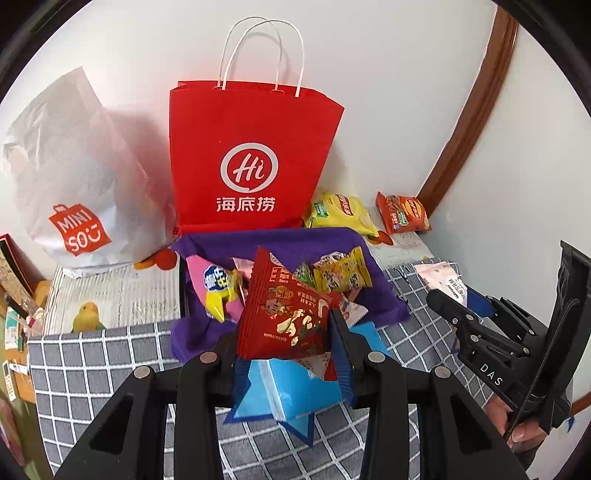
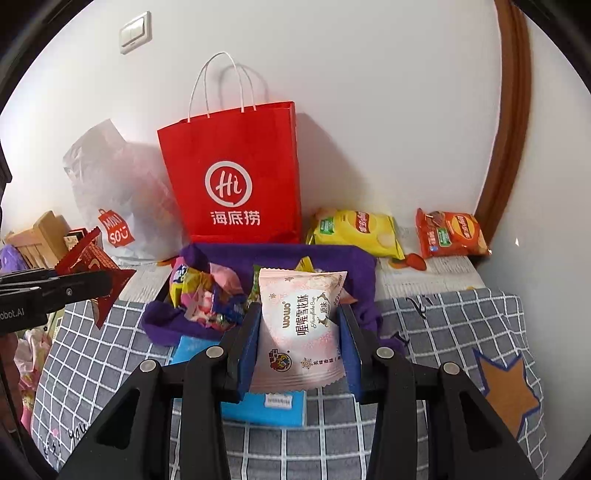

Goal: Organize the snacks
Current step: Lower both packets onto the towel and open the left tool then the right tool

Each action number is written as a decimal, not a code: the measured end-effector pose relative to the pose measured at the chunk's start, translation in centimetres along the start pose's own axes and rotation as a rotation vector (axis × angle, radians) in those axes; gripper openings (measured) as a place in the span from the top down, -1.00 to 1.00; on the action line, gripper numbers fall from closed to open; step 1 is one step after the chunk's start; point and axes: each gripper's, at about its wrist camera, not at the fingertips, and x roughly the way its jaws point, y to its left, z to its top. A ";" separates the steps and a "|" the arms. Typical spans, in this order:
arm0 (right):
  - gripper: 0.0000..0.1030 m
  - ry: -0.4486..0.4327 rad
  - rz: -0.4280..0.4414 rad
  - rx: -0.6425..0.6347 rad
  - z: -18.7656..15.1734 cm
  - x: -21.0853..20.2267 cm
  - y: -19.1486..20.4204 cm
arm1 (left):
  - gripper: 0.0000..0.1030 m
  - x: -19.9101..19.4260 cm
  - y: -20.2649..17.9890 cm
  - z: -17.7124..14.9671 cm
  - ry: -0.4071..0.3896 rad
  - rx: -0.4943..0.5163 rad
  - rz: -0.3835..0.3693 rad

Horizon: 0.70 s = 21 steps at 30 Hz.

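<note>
My pink packet [image 2: 301,332] covers most of the blue box [image 2: 266,406]. The clutter [image 2: 33,240] past the blanket's [image 2: 443,332] left edge is too blurred to name.

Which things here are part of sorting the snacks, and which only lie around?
Part of the job: red packet in left gripper, pink packet in right gripper, purple cloth with snacks.
Lying around: red bag, white bag, light switch.

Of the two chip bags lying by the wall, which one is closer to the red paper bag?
The yellow chip bag: it lies right beside the red paper bag, while the orange chip bag lies farther right, near the brown door frame.
</note>
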 end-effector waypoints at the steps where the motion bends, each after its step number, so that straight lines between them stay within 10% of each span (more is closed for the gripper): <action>1: 0.22 0.002 0.005 0.001 0.2 0.3 0.0 | 0.29 0.3 0.0 0.3 0.002 -0.001 -0.001; 21: 0.22 0.042 0.012 0.039 4.6 7.2 -1.8 | 0.29 6.9 1.9 5.0 0.043 -0.013 0.018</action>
